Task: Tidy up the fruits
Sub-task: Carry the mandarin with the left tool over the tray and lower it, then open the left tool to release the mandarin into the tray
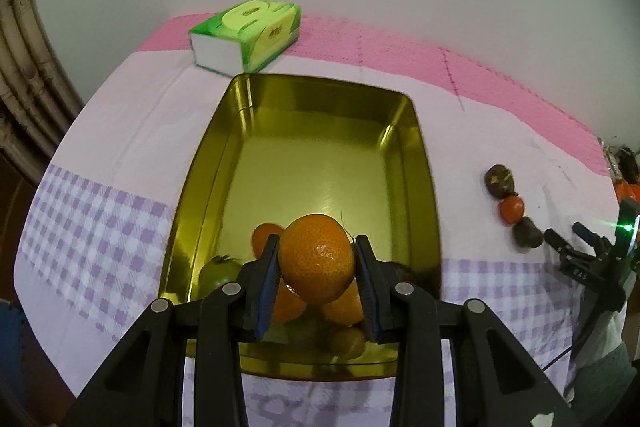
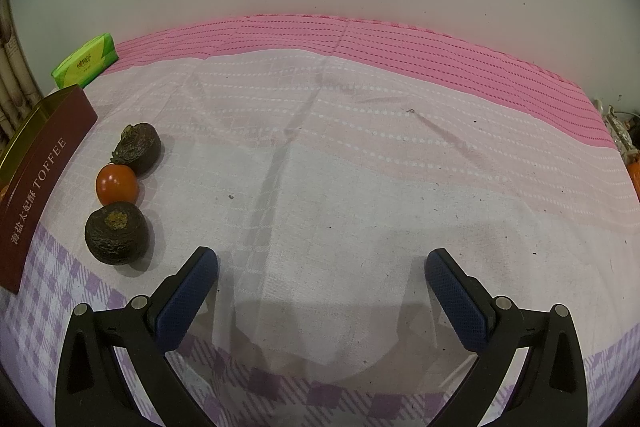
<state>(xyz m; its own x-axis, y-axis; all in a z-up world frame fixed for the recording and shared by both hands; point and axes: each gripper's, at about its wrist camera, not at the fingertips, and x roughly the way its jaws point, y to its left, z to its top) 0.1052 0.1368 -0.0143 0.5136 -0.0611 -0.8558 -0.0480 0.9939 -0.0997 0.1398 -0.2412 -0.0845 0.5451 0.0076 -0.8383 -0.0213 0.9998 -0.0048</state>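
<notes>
My left gripper (image 1: 316,259) is shut on an orange (image 1: 317,261) and holds it over the near end of a gold tin (image 1: 414,163). Other oranges (image 1: 266,237) and a green fruit (image 1: 218,273) lie in the tin below it. To the tin's right, on the cloth, lie a dark fruit (image 1: 500,181), a small red fruit (image 1: 512,209) and another dark fruit (image 1: 527,233). In the right wrist view the same row shows at the left: dark fruit (image 2: 138,143), red fruit (image 2: 117,185), dark fruit (image 2: 118,231). My right gripper (image 2: 322,267) is open and empty, to the right of them.
A green tissue pack (image 1: 248,35) lies behind the tin; it also shows in the right wrist view (image 2: 86,63). The tin's maroon outer side (image 2: 36,183) reads TOFFEE. The pink and lilac-checked cloth (image 2: 360,167) covers the table. A wall stands behind. Clutter sits at the far right edge (image 2: 624,135).
</notes>
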